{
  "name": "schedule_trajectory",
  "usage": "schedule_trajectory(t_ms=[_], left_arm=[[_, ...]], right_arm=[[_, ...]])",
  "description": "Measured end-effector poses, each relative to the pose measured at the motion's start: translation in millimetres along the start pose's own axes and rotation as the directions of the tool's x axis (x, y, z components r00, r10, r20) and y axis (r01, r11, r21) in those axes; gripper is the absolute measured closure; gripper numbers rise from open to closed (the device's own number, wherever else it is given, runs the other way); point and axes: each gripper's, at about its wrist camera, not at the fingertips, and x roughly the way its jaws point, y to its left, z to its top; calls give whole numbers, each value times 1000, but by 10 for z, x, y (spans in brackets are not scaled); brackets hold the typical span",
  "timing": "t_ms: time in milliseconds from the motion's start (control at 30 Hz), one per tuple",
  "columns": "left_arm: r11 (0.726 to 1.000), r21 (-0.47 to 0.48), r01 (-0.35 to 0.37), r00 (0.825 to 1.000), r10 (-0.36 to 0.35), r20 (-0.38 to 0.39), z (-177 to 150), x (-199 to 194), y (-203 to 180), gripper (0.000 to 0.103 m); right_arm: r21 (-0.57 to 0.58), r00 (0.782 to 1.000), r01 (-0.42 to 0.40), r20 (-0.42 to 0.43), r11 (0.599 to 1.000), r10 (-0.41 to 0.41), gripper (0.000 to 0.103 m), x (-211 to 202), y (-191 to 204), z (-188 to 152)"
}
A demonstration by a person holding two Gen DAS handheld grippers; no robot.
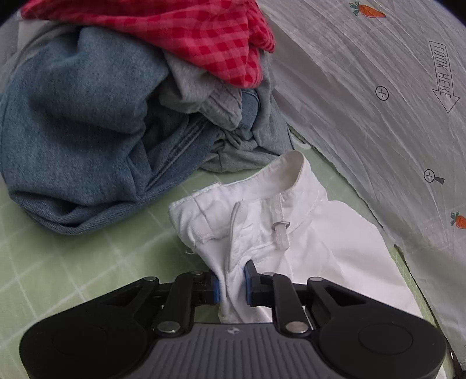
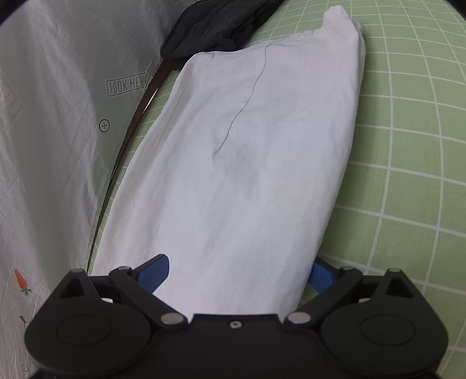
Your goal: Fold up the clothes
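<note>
Covering the bench (image 2: 407, 145) is a green gridded mat, edged by a pale printed sheet (image 1: 364, 87). Only the left view shows the heap: a blue sweatshirt (image 1: 75, 131), grey knits and a red checked cloth (image 1: 186, 32); only the right view shows a dark garment (image 2: 215, 26). White trousers (image 2: 247, 151) lie flat along the mat, lightly creased. Left tongs (image 1: 232, 287) are clenched on bunched waistband fabric; right tongs (image 2: 238, 272) are spread wide, the trouser leg lying between them

Soft, even daylight, faint shadows; fisheye bending curves the edges (corners go black), with slight blur throughout.
</note>
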Motion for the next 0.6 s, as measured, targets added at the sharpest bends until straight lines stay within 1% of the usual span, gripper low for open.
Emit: schedule_trajectory(t_ms=[67,133,200,300,367,467,600], left_arm=[[999,-28,-31,999,32,28,59,-75,116,87],[998,-30,-53,997,55,62,126,-193,220,88],[998,-3,-65,993,65,94,179,-318,257,89],[998,43,-39,991,33,132,177,-481,170,90],[994,105,-40,987,23,161,138,-563,15,92],[985,169,-35,982,3,190,76,-654,-222,92],[971,240,16,976,-68,209,-20,-811,-523,92]], right_arm=[[27,1000,-5,-1,1000,5,5,-45,-74,38],[46,1000,-14,12,999,13,5,-121,-168,56],[61,1000,-20,22,998,19,5,-184,-252,70],[82,999,-29,27,996,27,5,-226,-374,77],[95,998,-53,31,994,50,6,-246,-438,70],[105,997,-72,33,992,69,6,-269,-494,78],[107,996,-85,34,991,81,6,-296,-551,112]])
